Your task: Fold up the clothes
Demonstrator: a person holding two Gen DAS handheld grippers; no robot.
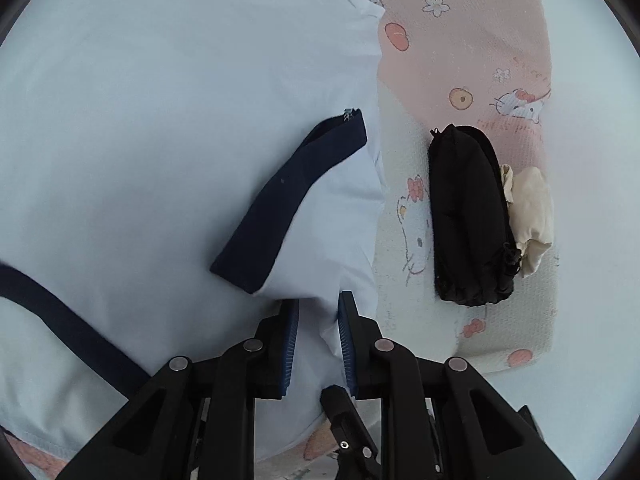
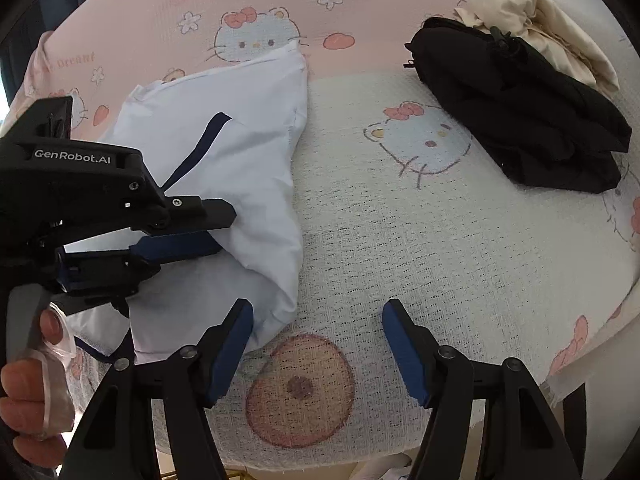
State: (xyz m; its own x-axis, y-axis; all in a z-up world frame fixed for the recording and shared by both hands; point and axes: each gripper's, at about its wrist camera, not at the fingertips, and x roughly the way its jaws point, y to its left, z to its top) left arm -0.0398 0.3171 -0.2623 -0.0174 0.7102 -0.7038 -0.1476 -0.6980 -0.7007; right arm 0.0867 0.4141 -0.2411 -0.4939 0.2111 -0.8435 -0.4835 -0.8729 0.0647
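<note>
Left gripper point(image 1: 318, 312) pinches a fold of the white shirt point(image 1: 160, 120), which fills the frame's left; its body reads "GenRobot.AI". Right gripper point(image 2: 318, 320) gapes wide, empty, over the blanket point(image 2: 400, 240) printed "Sweet Dream"; black garment point(image 2: 520, 112) upper right.

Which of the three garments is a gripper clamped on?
The white shirt with navy trim, pinched by the left gripper. The black garment and cream one lie untouched, apart.
</note>
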